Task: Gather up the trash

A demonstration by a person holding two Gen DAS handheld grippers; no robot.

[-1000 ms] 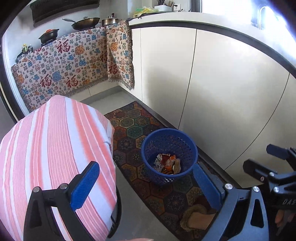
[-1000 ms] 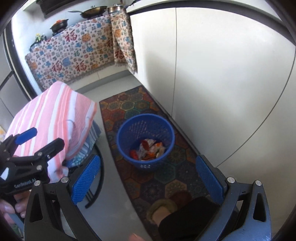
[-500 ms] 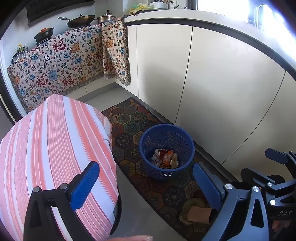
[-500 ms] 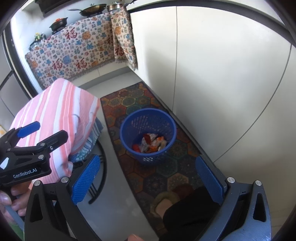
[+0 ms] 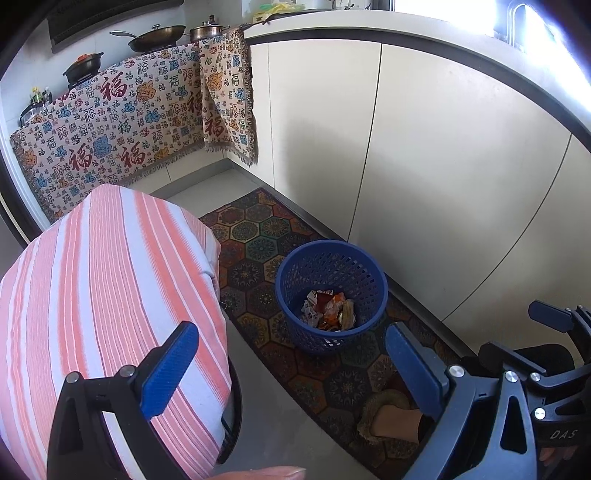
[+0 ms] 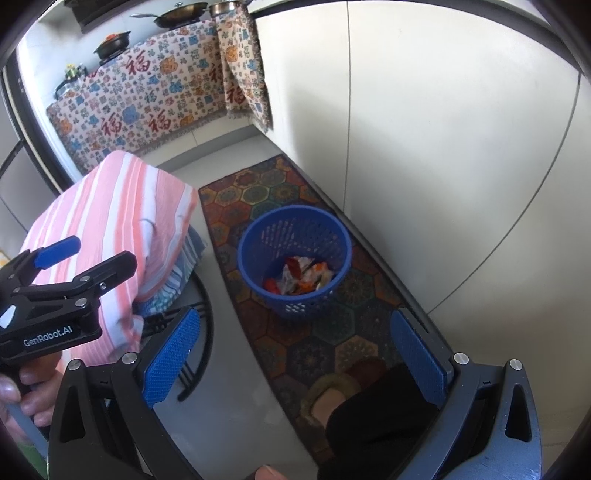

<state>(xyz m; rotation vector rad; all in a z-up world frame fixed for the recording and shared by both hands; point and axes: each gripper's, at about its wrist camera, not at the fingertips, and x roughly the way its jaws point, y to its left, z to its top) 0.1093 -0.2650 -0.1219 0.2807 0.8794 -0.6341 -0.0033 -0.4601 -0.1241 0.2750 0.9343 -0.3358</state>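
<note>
You see a perforated blue plastic basket [image 5: 331, 295] holding crinkled glossy wrappers [image 5: 327, 308], a woven patterned rug [image 5: 273, 236], soft striped cloth [image 5: 103, 280], smooth matt cabinet doors [image 5: 436, 177], your grippers' ribbed blue pads [image 6: 170, 356], shiny metal pans [image 5: 157, 35].

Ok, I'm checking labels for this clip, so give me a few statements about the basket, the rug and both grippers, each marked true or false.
1. The blue basket holds wrappers. True.
2. The basket stands on bare floor. False: it stands on the patterned rug.
3. The left gripper is open and empty. True.
4. The right gripper grips a wrapper. False: it is open and empty.
5. The basket lies tipped over. False: it is upright.
</note>
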